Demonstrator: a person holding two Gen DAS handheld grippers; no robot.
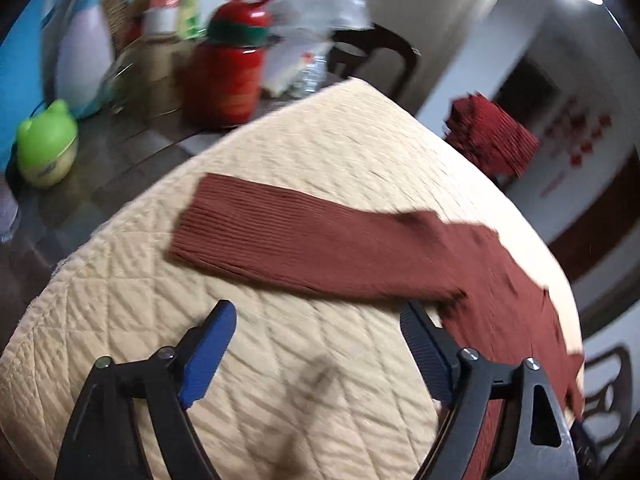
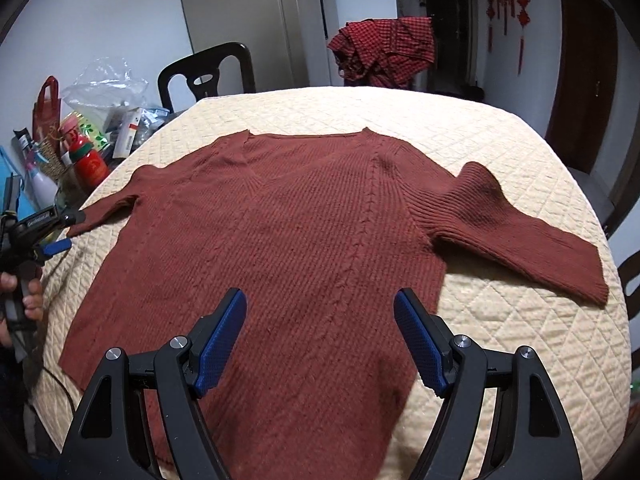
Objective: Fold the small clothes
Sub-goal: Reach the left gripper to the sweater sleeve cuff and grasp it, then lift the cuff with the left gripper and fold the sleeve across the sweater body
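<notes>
My right gripper (image 2: 320,336) hangs tilted down over the lower body of the sweater (image 2: 280,232), jaws spread wide, nothing between the blue pads (image 2: 222,340). My left gripper (image 1: 316,352) hangs, likewise tilted down, over bare quilt just beside the left sleeve (image 1: 304,240); its jaws stand apart and empty, and one pad (image 1: 424,348) sits at the sleeve's edge — whether it touches the knit cannot be determined. In the right wrist view the left gripper appears at the frame's left edge, my hand (image 2: 28,300) wrapped around its handle.

Surface: one cream quilted cover (image 2: 520,340) over a rounded table. One rust-brown knitted sweater lies flat on it, neck away from me, both sleeves spread out to the sides — the right sleeve (image 2: 540,244) angled toward the table edge.

Beyond the quilt, on the left: one green frog-shaped container (image 1: 46,144), one red bottle with a green collar (image 1: 232,76), one white bottle (image 1: 82,64), a clear plastic bag (image 2: 104,88) and one red paper bag (image 2: 46,108).

Far side: one dark chair (image 2: 208,72) at the table, one red checked garment (image 2: 384,52) draped behind it, and red hanging ornaments (image 2: 504,8) on the wall.
</notes>
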